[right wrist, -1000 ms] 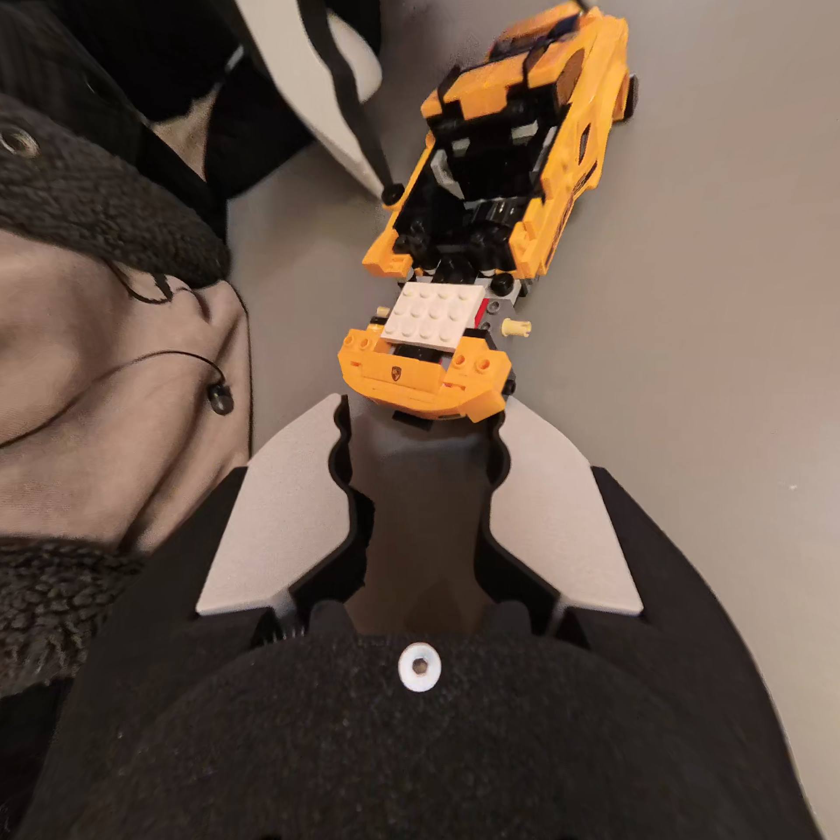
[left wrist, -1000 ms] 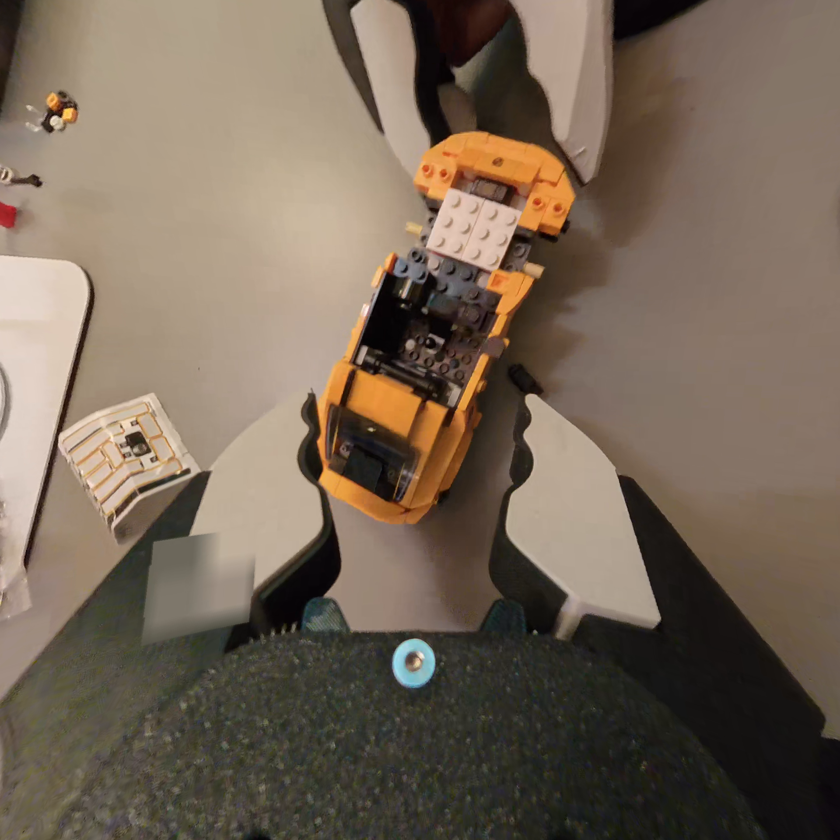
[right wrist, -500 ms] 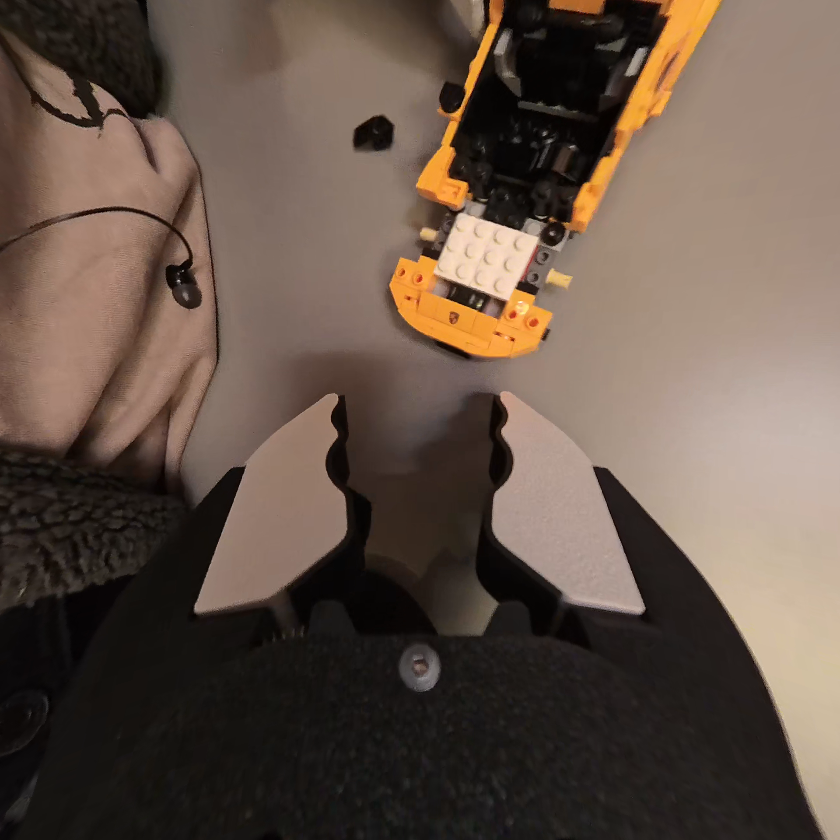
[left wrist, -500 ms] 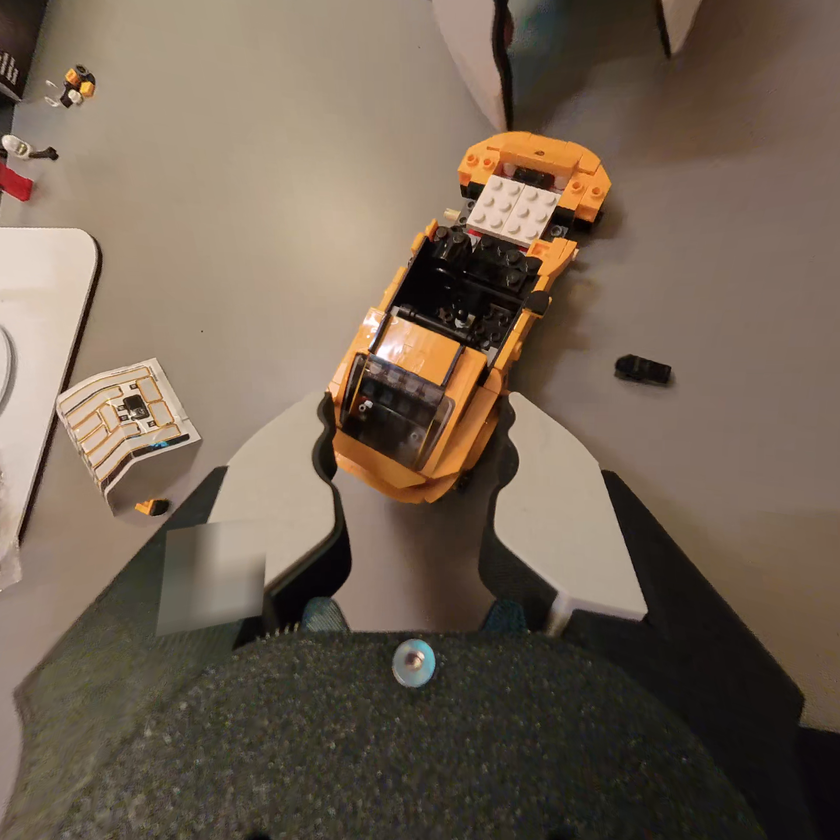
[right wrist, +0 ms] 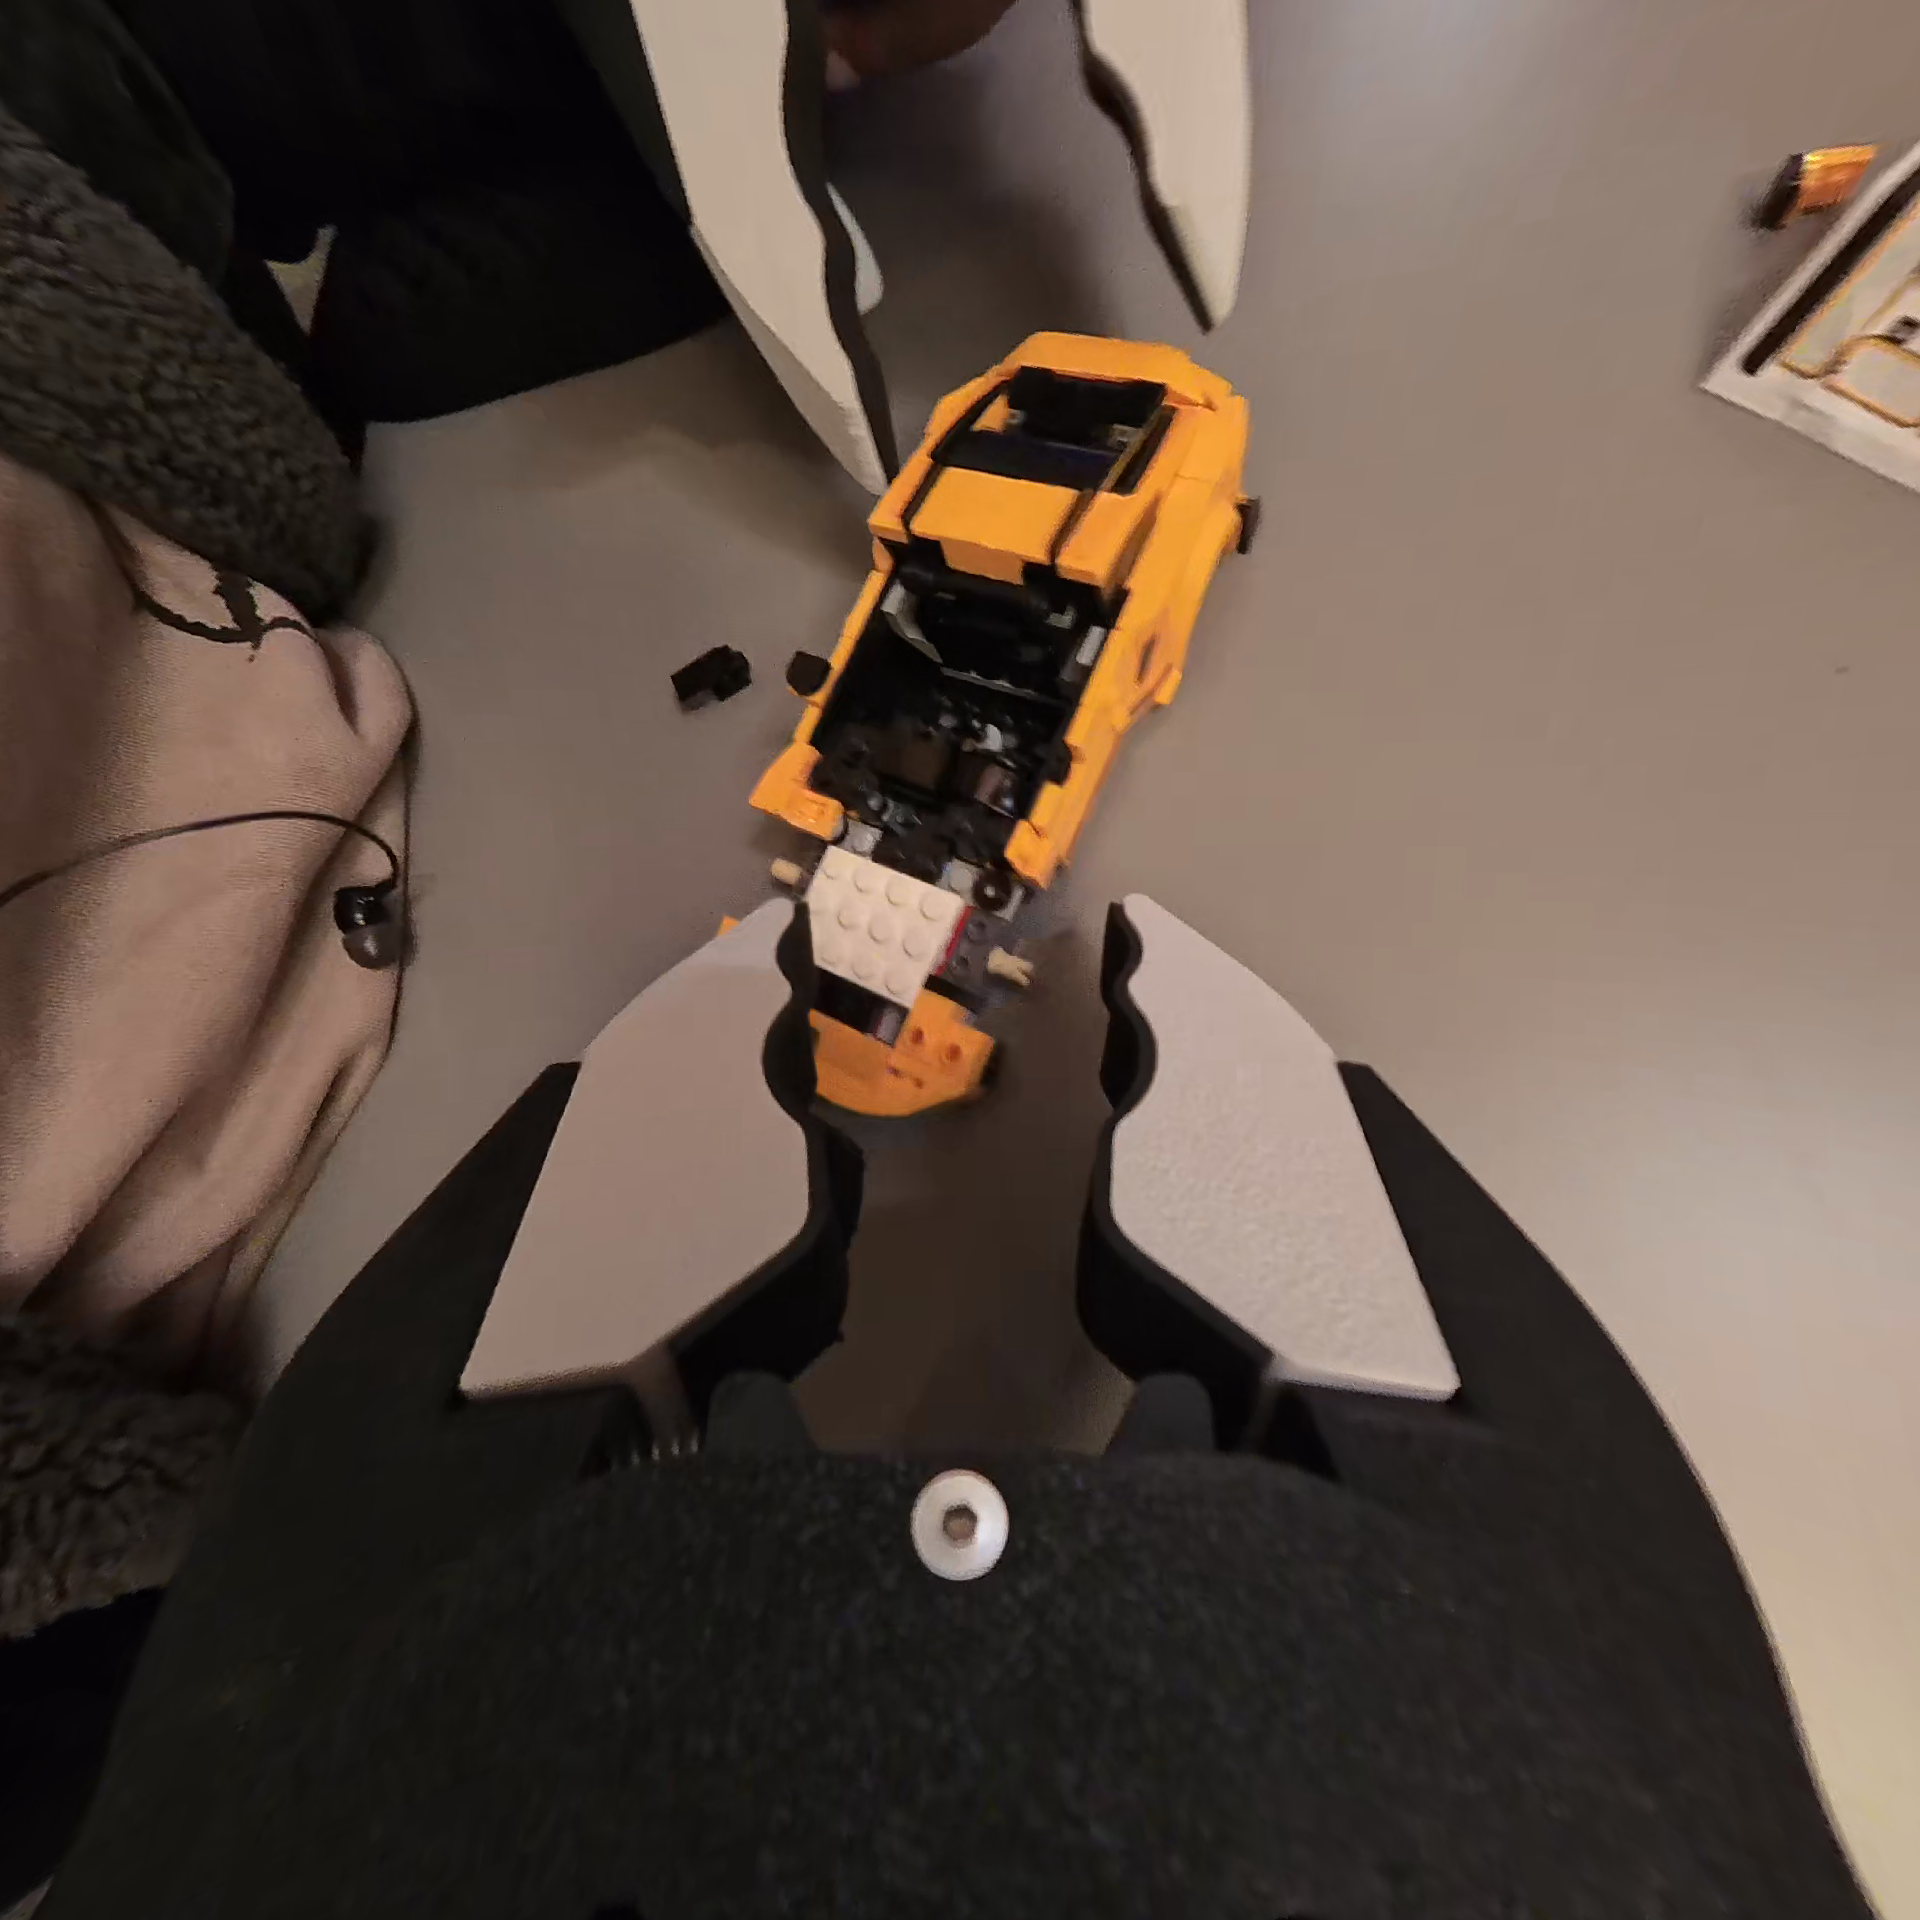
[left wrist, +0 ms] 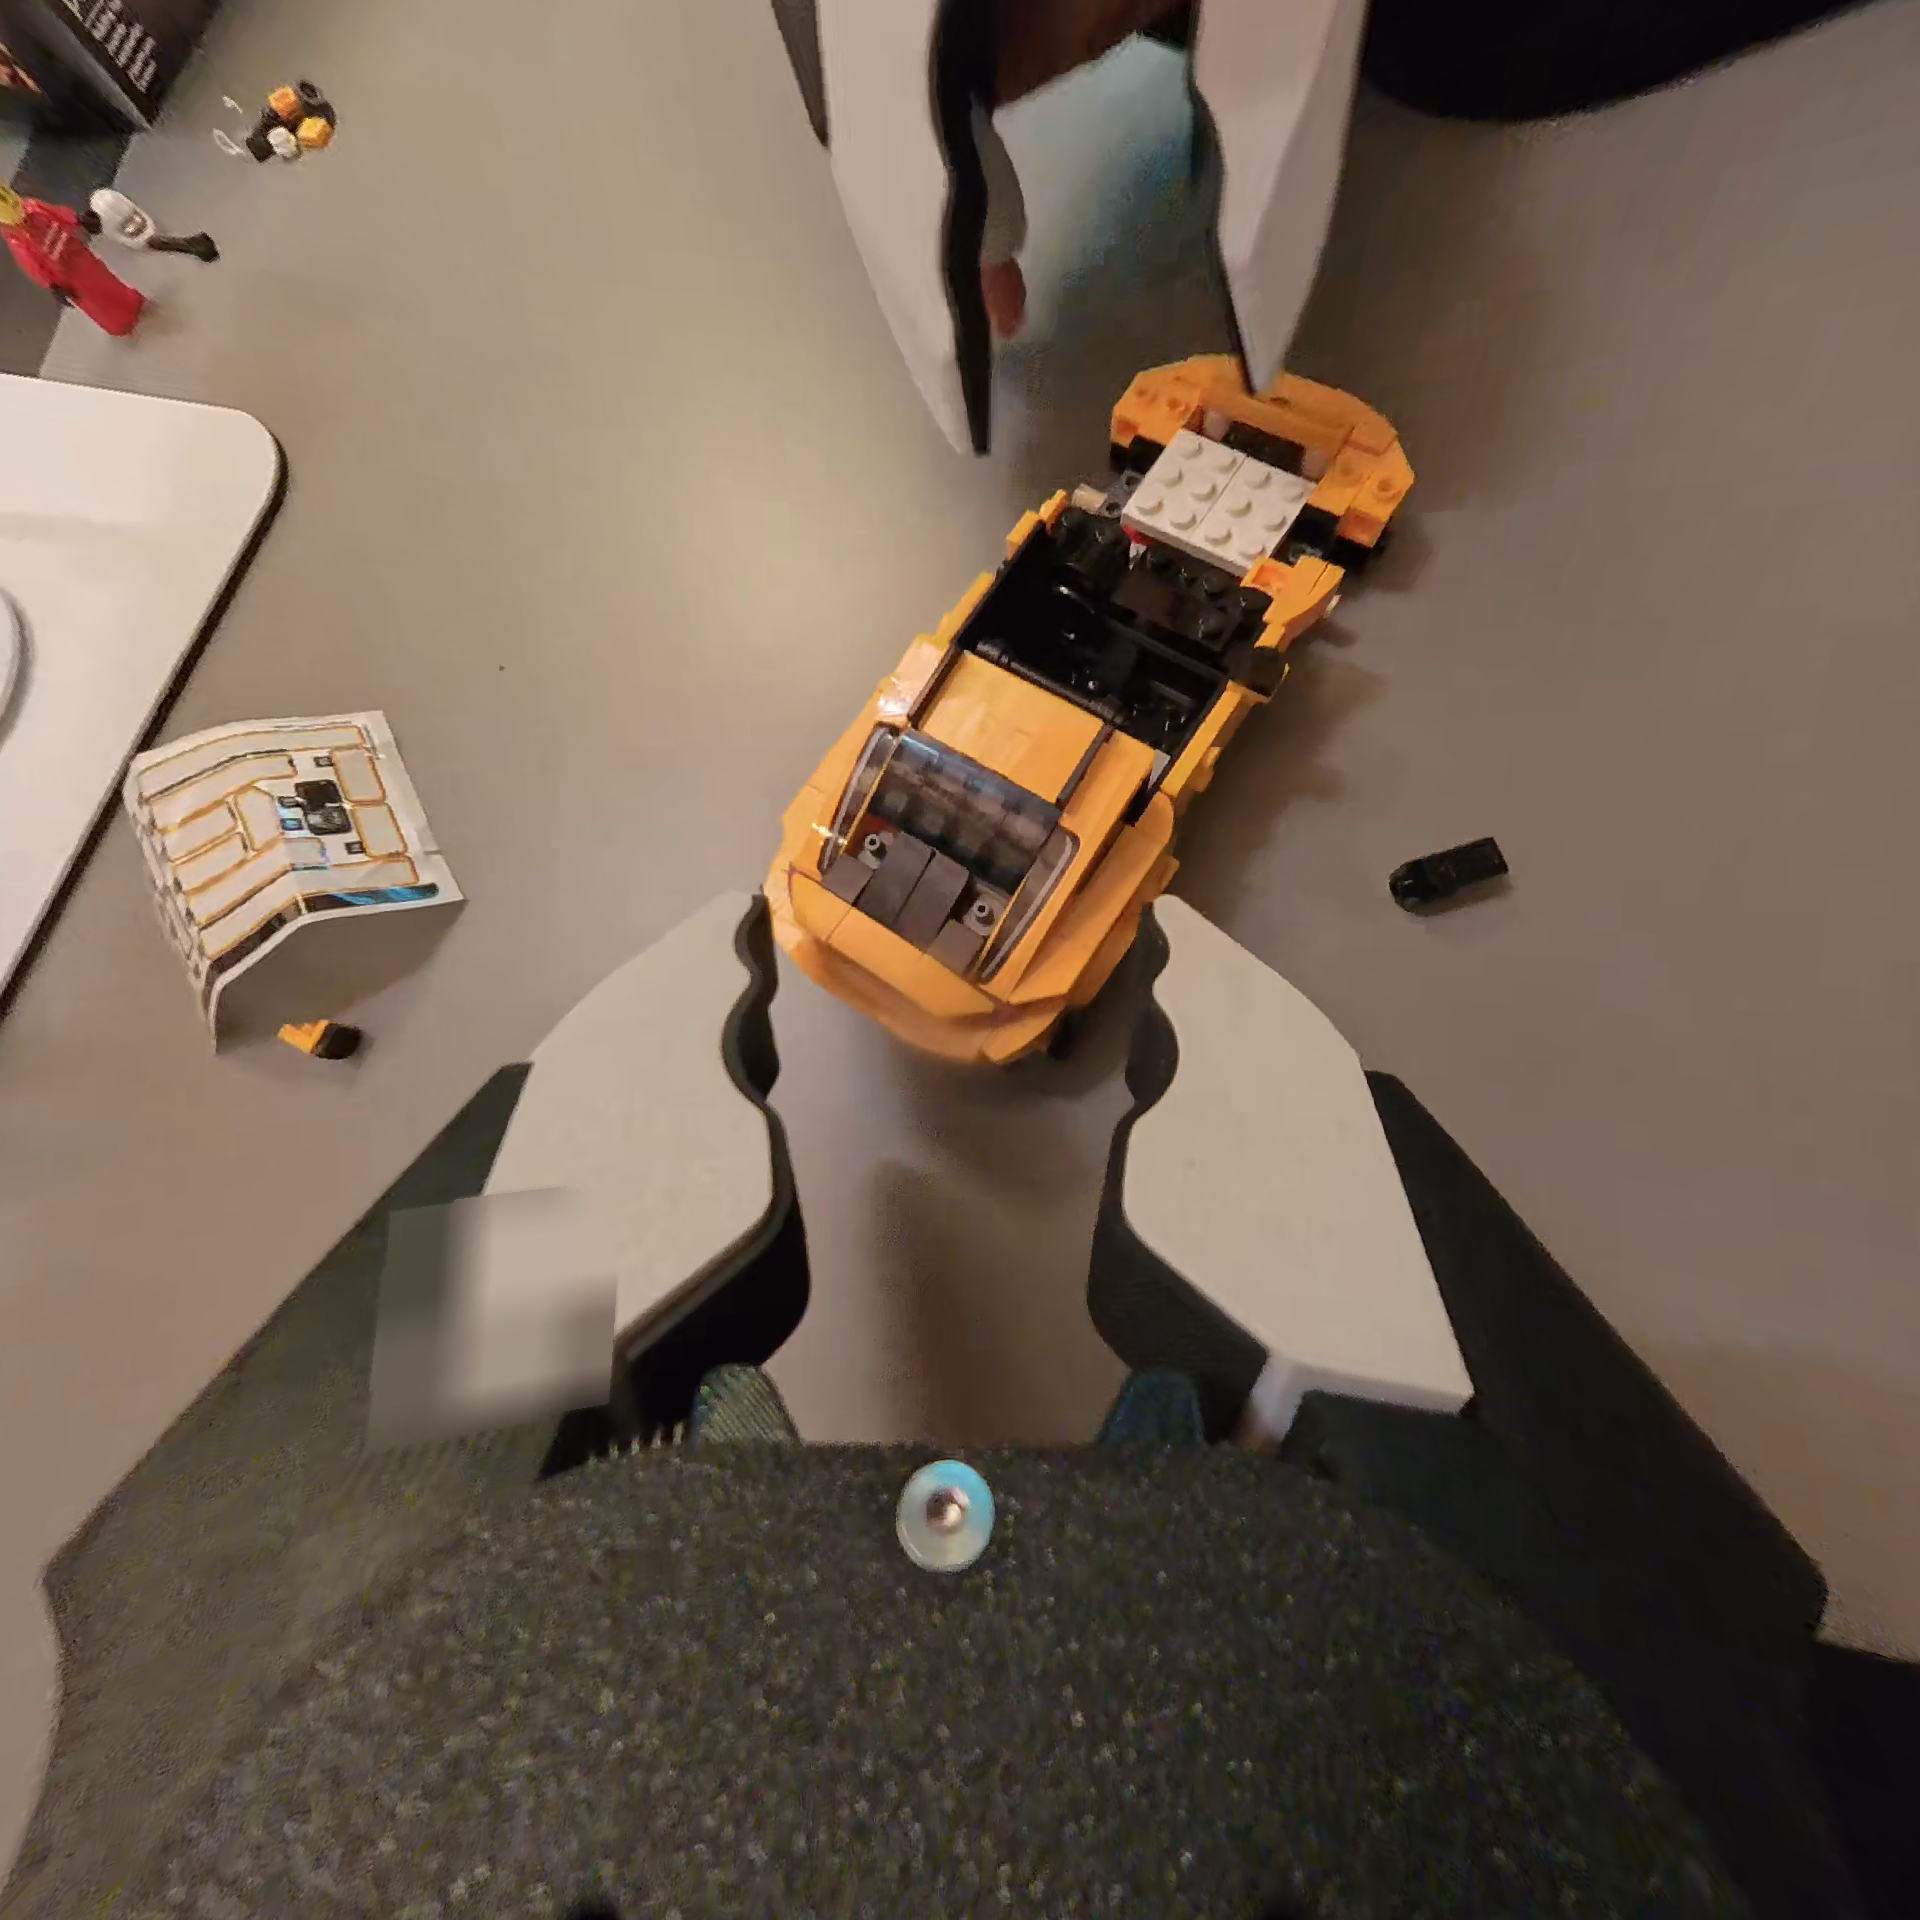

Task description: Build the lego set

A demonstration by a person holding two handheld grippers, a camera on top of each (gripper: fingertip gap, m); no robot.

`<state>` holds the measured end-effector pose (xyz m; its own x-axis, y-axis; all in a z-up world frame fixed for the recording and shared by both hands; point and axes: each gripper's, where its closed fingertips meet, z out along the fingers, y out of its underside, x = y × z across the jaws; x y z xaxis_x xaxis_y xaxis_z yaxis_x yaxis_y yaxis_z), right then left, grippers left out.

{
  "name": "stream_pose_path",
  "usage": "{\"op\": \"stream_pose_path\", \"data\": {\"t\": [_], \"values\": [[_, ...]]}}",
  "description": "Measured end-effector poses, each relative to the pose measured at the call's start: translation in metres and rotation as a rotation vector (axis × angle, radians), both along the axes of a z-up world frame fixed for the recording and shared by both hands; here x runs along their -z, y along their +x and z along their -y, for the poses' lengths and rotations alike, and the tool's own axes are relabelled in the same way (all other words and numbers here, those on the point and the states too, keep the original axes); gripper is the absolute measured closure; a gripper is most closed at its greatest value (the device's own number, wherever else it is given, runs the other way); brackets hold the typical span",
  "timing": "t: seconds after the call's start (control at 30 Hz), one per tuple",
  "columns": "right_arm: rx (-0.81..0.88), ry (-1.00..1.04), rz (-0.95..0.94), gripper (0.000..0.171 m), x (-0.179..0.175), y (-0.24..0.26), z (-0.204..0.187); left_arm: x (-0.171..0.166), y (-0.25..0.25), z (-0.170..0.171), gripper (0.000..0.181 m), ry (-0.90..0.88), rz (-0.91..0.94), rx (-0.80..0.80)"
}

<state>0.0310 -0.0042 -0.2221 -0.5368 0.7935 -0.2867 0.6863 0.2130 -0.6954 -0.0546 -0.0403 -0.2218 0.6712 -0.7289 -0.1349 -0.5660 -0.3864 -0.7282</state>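
Observation:
A part-built orange lego car (left wrist: 1039, 748) lies on the grey table with its dark cabin open on top. My left gripper (left wrist: 956, 925) is open, its fingertips on either side of the car's end with the dark clear panel. My right gripper (right wrist: 954, 914) is open around the opposite end, where a white studded plate (right wrist: 883, 925) sits; it also shows at the top of the left wrist view (left wrist: 1117, 405). The car (right wrist: 1039, 623) runs away from it toward the left gripper (right wrist: 1044, 395). A small black piece (left wrist: 1444, 873) lies loose beside the car and shows in the right wrist view too (right wrist: 710, 675).
A curled sticker sheet (left wrist: 281, 831) and a small orange piece (left wrist: 317, 1037) lie left of the car. A white board (left wrist: 104, 540), a red minifigure (left wrist: 73, 260) and small loose parts (left wrist: 286, 120) are farther left. A person's beige garment with an earbud (right wrist: 364, 925) borders the table. Tip to tip, the grippers are about 10 centimetres apart. My right tips are about 20 centimetres from the small orange piece (left wrist: 317, 1037), my left tips only 12 centimetres. My right wrist view (right wrist: 1812, 164) looks at it from another angle.
The right gripper, which had pulled back from the car half a second ago, has come back down around the white-plate end. The black piece now lies farther from the car.

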Motion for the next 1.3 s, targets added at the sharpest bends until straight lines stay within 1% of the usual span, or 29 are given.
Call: {"op": "stream_pose_path", "data": {"t": [0.1,0.17,0.2,0.27,0.3,0.37,0.4,0.43,0.5,0.6,0.67,0.73,0.83,0.87,0.9,0.97,1.03,1.07,1.13,1.2,1.23,1.3], "values": [[-0.031,-0.031,-0.001,0.118,0.002,0.000,0.014,0.000,-0.005,-0.004,0.118,0.009,0.001,-0.022],[-0.044,-0.030,-0.009,0.117,0.002,0.000,0.019,-0.001,-0.015,-0.007,0.117,0.014,-0.015,-0.069],[-0.066,-0.040,-0.009,0.118,0.001,0.003,0.023,-0.003,-0.021,-0.007,0.119,0.021,-0.022,-0.088],[-0.072,-0.043,-0.025,0.119,-0.002,0.003,0.025,-0.015,-0.029,-0.007,0.120,0.034,0.028,-0.118],[-0.063,-0.028,-0.034,0.119,-0.002,0.001,0.022,-0.023,-0.036,-0.010,0.125,0.043,0.057,-0.161],[-0.034,-0.030,-0.063,0.119,-0.005,-0.003,0.014,-0.031,-0.062,-0.024,0.142,0.046,0.060,-0.323],[-0.013,-0.047,-0.081,0.120,-0.008,-0.006,0.011,-0.031,-0.076,-0.033,0.144,0.028,0.053,-0.415],[0.009,-0.067,-0.095,0.120,-0.011,-0.009,0.008,-0.028,-0.087,-0.041,0.142,-0.005,0.044,-0.489],[0.043,-0.084,-0.115,0.121,-0.014,-0.012,0.003,-0.014,-0.102,-0.055,0.142,-0.093,0.018,-0.577],[0.062,-0.053,-0.143,0.122,-0.015,-0.011,-0.003,0.006,-0.112,-0.073,0.142,-0.190,-0.015,-0.618],[0.071,-0.051,-0.161,0.124,-0.017,-0.011,-0.006,0.021,-0.116,-0.079,0.142,-0.263,-0.033,-0.639],[0.077,-0.067,-0.172,0.125,-0.019,-0.011,-0.007,0.028,-0.115,-0.085,0.146,-0.286,-0.017,-0.655],[0.088,-0.085,-0.183,0.127,-0.021,-0.011,-0.010,0.030,-0.116,-0.093,0.154,-0.264,-0.020,-0.674],[0.094,-0.091,-0.183,0.127,-0.021,-0.011,-0.012,0.030,-0.117,-0.093,0.166,-0.262,-0.037,-0.675],[0.102,-0.096,-0.185,0.127,-0.021,-0.011,-0.013,0.030,-0.116,-0.092,0.173,-0.265,-0.052,-0.660],[0.121,-0.106,-0.203,0.129,-0.024,-0.013,-0.015,0.029,-0.106,-0.085,0.173,-0.273,-0.070,-0.604],[0.139,-0.094,-0.257,0.131,-0.030,-0.017,-0.019,0.019,-0.087,-0.079,0.173,-0.237,-0.081,-0.520],[0.151,-0.073,-0.297,0.132,-0.033,-0.019,-0.021,0.011,-0.076,-0.075,0.173,-0.227,-0.073,-0.484],[0.169,-0.009,-0.383,0.134,-0.039,-0.024,-0.027,-0.011,-0.040,-0.066,0.173,-0.195,0.009,-0.353],[0.177,0.053,-0.474,0.137,-0.047,-0.028,-0.030,-0.031,-0.013,-0.058,0.173,-0.166,0.044,-0.260],[0.173,0.058,-0.510,0.142,-0.053,-0.028,-0.028,-0.039,-0.001,-0.055,0.173,-0.145,0.047,-0.206],[0.172,0.001,-0.533,0.149,-0.064,-0.027,-0.022,-0.050,0.021,-0.049,0.173,-0.094,0.030,-0.123]]}}
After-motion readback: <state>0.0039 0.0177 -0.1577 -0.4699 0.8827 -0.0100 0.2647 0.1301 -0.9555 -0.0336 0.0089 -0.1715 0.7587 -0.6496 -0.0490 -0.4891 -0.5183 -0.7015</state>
